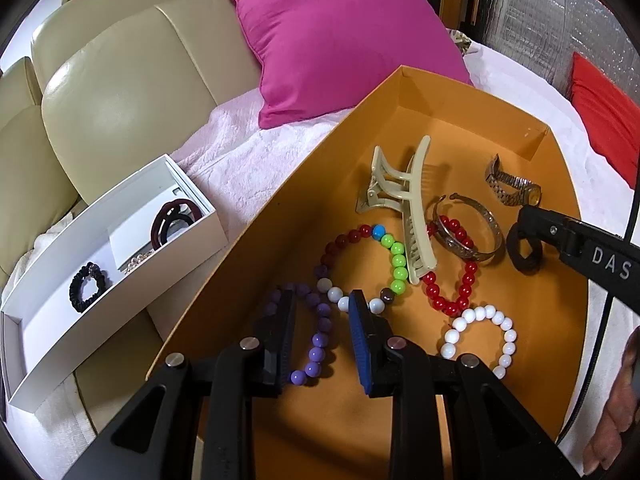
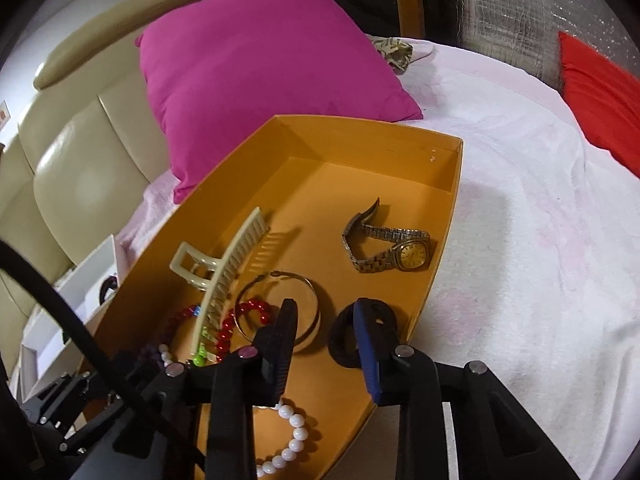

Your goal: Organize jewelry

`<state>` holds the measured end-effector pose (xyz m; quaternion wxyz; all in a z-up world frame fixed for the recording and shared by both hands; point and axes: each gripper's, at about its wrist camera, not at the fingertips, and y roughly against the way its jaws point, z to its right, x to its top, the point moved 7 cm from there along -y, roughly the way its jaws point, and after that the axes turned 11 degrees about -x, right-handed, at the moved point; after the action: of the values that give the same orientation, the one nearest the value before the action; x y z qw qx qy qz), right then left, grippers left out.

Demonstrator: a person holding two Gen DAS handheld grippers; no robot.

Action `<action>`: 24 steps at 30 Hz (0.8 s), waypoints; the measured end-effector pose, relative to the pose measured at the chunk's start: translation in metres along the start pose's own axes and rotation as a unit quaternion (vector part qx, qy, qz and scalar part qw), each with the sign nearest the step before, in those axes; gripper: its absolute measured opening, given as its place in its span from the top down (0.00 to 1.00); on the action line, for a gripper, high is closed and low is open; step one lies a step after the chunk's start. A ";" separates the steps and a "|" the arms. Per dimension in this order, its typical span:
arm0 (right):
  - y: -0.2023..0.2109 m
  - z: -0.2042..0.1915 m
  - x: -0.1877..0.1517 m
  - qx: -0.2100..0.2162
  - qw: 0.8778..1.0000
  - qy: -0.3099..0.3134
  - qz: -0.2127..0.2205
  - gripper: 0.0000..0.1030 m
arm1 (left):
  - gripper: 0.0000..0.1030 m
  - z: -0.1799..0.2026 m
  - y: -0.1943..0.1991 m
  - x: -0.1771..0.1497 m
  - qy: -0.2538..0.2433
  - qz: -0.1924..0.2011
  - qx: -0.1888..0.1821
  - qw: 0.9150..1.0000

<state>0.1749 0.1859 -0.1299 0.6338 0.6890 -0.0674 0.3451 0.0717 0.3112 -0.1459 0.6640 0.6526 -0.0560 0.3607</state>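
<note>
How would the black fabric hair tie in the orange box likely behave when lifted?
The black fabric hair tie looks soft and twisted, so it would probably sag and deform. It seems light, and unlikely to roll. The right gripper straddles one side of it.

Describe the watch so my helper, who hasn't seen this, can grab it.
Find the orange box on the white bedspread. The watch lies near its far right corner, the only piece with a metal link band and a gold dial.

white bedspread (image 2: 520, 240) under orange box (image 2: 400, 152), pillows (image 2: 260, 60)
</note>
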 end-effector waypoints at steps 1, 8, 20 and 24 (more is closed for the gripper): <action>-0.001 0.000 -0.001 -0.002 1.000 -0.002 -0.006 0.71 | 0.74 0.000 -0.001 0.000 0.000 -0.002 0.000 1.000; -0.007 0.014 -0.005 -0.010 0.998 -0.045 -0.033 0.90 | 0.74 -0.001 -0.007 -0.005 0.000 -0.008 0.006 1.000; -0.003 0.015 -0.017 0.005 0.995 -0.081 -0.056 0.97 | 0.72 -0.005 -0.015 -0.011 0.014 -0.016 0.005 1.000; 0.010 0.002 -0.017 0.029 0.997 -0.070 -0.029 0.93 | 0.71 -0.005 -0.018 -0.013 0.019 -0.024 0.002 1.000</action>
<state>0.1576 0.1765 -0.1305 0.6169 0.7311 -0.0814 0.2798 0.0699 0.3119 -0.1682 0.6720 0.6483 -0.0268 0.3569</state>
